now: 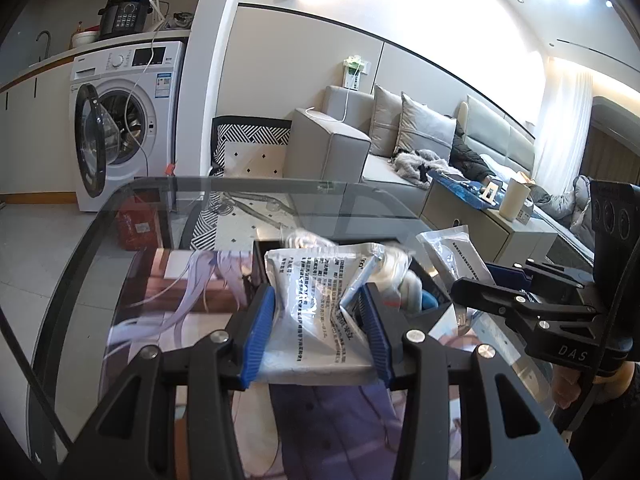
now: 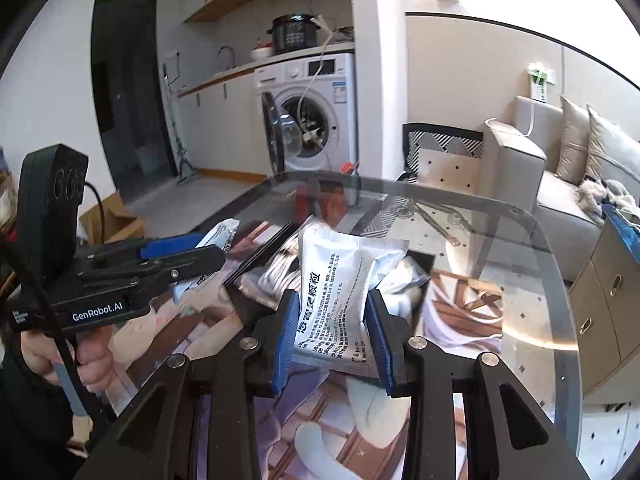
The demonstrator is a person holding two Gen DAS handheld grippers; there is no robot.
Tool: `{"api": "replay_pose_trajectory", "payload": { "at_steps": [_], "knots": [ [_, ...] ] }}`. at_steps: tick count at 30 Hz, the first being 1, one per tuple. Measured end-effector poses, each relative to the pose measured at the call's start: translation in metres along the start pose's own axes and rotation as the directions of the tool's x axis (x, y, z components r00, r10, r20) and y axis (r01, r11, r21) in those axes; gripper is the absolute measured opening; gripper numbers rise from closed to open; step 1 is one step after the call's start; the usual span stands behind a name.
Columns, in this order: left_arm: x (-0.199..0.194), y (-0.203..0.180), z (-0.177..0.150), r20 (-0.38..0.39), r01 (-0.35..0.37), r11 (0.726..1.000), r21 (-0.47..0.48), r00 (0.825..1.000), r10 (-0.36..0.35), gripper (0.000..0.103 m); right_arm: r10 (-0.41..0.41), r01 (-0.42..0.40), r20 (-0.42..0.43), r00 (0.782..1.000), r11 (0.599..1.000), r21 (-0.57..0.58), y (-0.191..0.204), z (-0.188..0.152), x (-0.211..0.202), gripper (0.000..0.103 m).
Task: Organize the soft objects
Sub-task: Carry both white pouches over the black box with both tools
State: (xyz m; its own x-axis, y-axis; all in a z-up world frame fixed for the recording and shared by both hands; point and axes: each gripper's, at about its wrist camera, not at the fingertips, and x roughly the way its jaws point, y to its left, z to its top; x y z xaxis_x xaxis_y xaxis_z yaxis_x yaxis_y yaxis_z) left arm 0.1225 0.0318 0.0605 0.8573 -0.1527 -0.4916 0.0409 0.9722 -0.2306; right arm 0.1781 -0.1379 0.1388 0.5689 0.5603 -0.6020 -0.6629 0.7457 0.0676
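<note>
My left gripper (image 1: pixel 318 312) is shut on a white printed pouch (image 1: pixel 316 300) and holds it over a black box (image 1: pixel 434 280) on the glass table. My right gripper (image 2: pixel 332 320) is shut on a second white pouch (image 2: pixel 340 276) with Chinese print, held above the same black box (image 2: pixel 420 292), which holds more silvery pouches (image 2: pixel 276 276). The left gripper (image 2: pixel 192 258) shows at the left of the right wrist view with its pouch (image 2: pixel 218 236). The right gripper (image 1: pixel 480 288) shows at the right of the left wrist view with its pouch (image 1: pixel 448 248).
The glass table (image 2: pixel 520 280) lies over an anime-print mat (image 1: pixel 192 292). A washing machine (image 1: pixel 128 120) with its door open stands beyond, a grey sofa (image 1: pixel 360 148) to the right, and a low cabinet (image 2: pixel 600 300) at the table's right edge.
</note>
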Motion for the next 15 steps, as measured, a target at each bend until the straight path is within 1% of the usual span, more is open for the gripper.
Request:
{"api": "replay_pose_trajectory", "payload": {
  "at_steps": [10, 15],
  "knots": [
    [0.021, -0.001, 0.021, 0.005, -0.004, 1.000, 0.002, 1.000, 0.004, 0.043, -0.026, 0.024, 0.048, 0.999, 0.999, 0.039, -0.021, 0.027, -0.007, 0.034],
    [0.033, -0.001, 0.026, -0.004, -0.007, 1.000, 0.016, 1.000, 0.007, 0.043, -0.024, 0.023, 0.030, 0.999, 0.998, 0.051, -0.028, 0.032, 0.008, 0.034]
  ]
}}
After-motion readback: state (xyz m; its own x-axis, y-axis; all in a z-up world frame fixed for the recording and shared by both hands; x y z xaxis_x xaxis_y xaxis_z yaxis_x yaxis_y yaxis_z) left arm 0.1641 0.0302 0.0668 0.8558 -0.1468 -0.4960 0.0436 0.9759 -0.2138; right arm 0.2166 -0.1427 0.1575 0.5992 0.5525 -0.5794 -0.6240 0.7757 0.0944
